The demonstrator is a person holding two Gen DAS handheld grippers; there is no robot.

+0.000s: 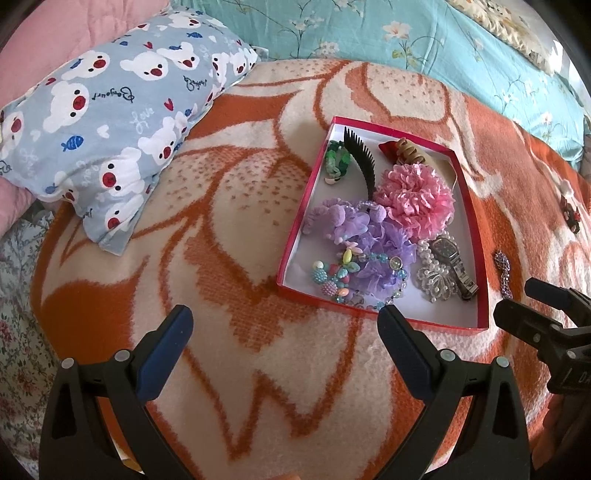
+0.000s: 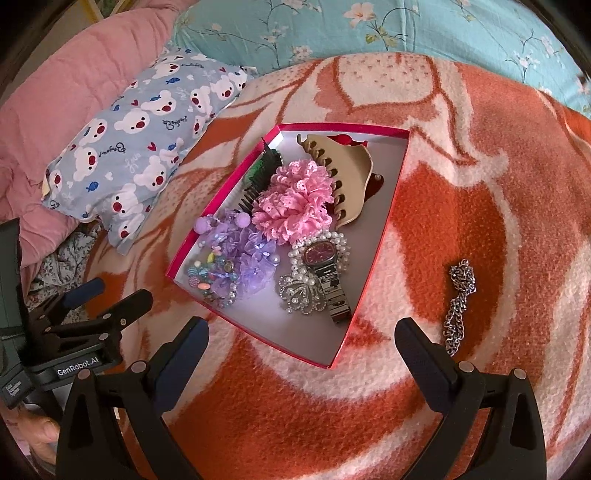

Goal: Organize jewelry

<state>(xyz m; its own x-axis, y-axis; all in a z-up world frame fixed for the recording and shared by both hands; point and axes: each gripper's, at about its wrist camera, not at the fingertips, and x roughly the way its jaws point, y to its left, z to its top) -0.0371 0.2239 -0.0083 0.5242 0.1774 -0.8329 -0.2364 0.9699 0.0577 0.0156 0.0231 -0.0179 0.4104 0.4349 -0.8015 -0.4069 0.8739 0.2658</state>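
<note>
A red box (image 1: 291,236) (image 2: 391,206) with a white inside lies on the orange and cream blanket. It holds a pink scrunchie (image 1: 415,195) (image 2: 293,205), a purple scrunchie (image 2: 245,258), a beaded bracelet (image 1: 340,277), a pearl brooch (image 2: 303,295), a wristwatch (image 1: 452,266) (image 2: 325,269), a black comb (image 1: 360,158) and a beige claw clip (image 2: 347,173). A silver chain (image 2: 458,306) (image 1: 504,271) lies on the blanket right of the box. My left gripper (image 1: 284,339) is open and empty, near the box's front edge. My right gripper (image 2: 301,350) is open and empty, above the box's near corner.
A blue bear-print pillow (image 1: 110,129) (image 2: 136,140) lies left of the box, with a pink quilt (image 2: 74,92) behind it. A teal floral cover (image 1: 369,33) lies at the back. A small dark hair clip (image 1: 570,214) sits on the blanket at far right.
</note>
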